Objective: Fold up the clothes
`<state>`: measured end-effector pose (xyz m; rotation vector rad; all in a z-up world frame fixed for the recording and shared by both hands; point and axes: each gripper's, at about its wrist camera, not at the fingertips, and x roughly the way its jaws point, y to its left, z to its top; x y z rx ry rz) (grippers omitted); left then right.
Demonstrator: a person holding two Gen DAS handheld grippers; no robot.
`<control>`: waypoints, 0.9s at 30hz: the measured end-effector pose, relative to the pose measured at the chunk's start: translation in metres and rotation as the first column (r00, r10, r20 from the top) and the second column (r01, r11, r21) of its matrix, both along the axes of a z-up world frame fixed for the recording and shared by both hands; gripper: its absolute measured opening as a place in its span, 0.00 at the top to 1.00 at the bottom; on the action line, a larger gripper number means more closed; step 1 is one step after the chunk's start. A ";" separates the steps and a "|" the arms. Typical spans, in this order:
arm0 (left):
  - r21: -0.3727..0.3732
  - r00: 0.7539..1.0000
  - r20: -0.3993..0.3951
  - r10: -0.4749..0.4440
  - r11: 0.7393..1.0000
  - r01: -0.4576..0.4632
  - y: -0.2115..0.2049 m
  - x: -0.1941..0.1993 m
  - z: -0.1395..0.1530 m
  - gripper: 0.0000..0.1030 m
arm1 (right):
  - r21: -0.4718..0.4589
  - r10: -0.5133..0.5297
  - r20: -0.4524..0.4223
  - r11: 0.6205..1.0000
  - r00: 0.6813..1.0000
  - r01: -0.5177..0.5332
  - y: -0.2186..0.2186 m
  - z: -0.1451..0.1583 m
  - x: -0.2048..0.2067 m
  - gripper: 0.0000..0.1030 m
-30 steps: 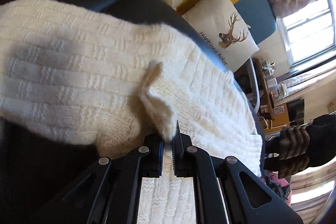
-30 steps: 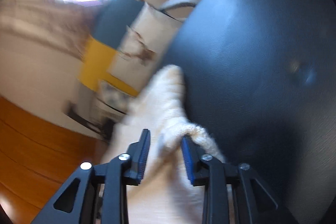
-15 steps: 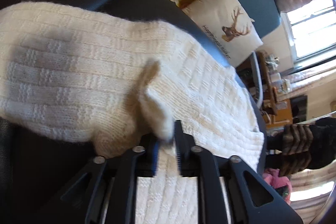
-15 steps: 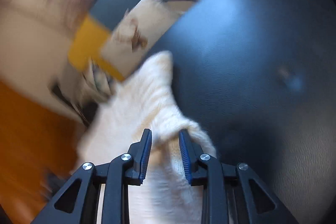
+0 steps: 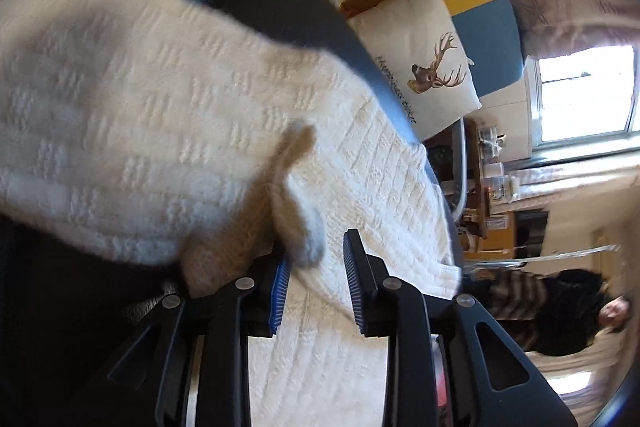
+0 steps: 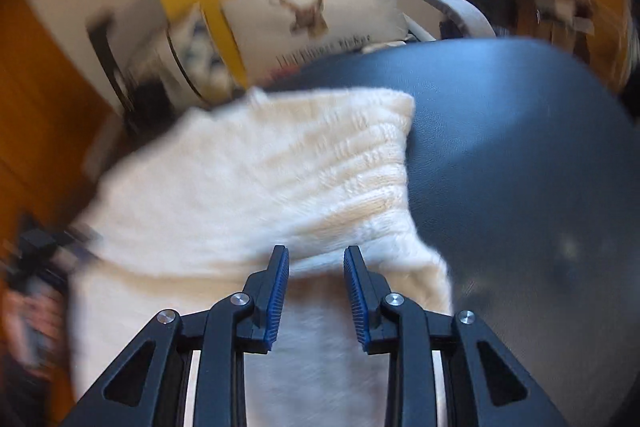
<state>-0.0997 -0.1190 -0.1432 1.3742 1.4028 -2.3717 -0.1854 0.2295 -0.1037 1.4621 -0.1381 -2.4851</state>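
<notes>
White knitted sweater (image 5: 168, 131) spread over a dark leather seat (image 6: 520, 131), which is bare to the sweater's right in the right wrist view. One sweater edge (image 6: 408, 163) runs straight beside this bare leather; a small raised fold (image 5: 296, 211) stands just ahead of the left gripper (image 5: 316, 259). Left gripper: pads apart, jaws closing, the fold near the left pad but not pinched. Right gripper (image 6: 316, 267): jaws opening, nothing clamped, sweater lying beneath. Beyond the seat's far rim, a deer-print cushion (image 5: 420, 63) bears script lettering, too blurred to read with certainty.
</notes>
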 end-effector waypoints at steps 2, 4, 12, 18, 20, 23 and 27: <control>-0.082 0.999 0.016 -0.029 0.996 0.031 0.007 0.003 0.007 0.91 | 0.140 0.017 0.030 0.990 0.999 -0.021 -0.009 -0.012 -0.008 0.76; -0.114 0.998 0.057 -0.039 0.992 0.045 0.008 0.006 0.005 0.90 | 0.165 0.023 0.029 0.986 0.999 -0.027 -0.005 -0.014 -0.007 0.76; -0.033 0.998 -0.037 0.049 0.998 -0.051 -0.021 0.027 0.027 0.66 | 0.049 0.089 -0.041 0.995 0.995 -0.087 -0.014 0.028 -0.006 0.72; -0.059 0.992 -0.113 -0.056 0.997 0.050 0.006 0.005 0.047 0.66 | 0.120 0.237 -0.044 0.966 0.970 -0.231 -0.072 0.027 -0.014 0.72; -0.121 0.991 -0.071 -0.110 0.988 0.100 0.022 -0.011 0.042 0.66 | 0.143 0.259 -0.032 0.957 0.965 -0.252 -0.085 0.019 -0.015 0.72; -0.275 0.983 0.103 -0.153 0.945 0.176 0.043 -0.038 0.017 0.68 | 0.228 0.258 0.042 0.938 0.965 -0.261 -0.096 -0.003 -0.024 0.72; -0.401 0.970 0.138 -0.200 0.884 0.239 0.058 -0.046 0.017 0.68 | 0.201 0.258 0.088 0.941 0.962 -0.271 -0.089 -0.008 -0.030 0.74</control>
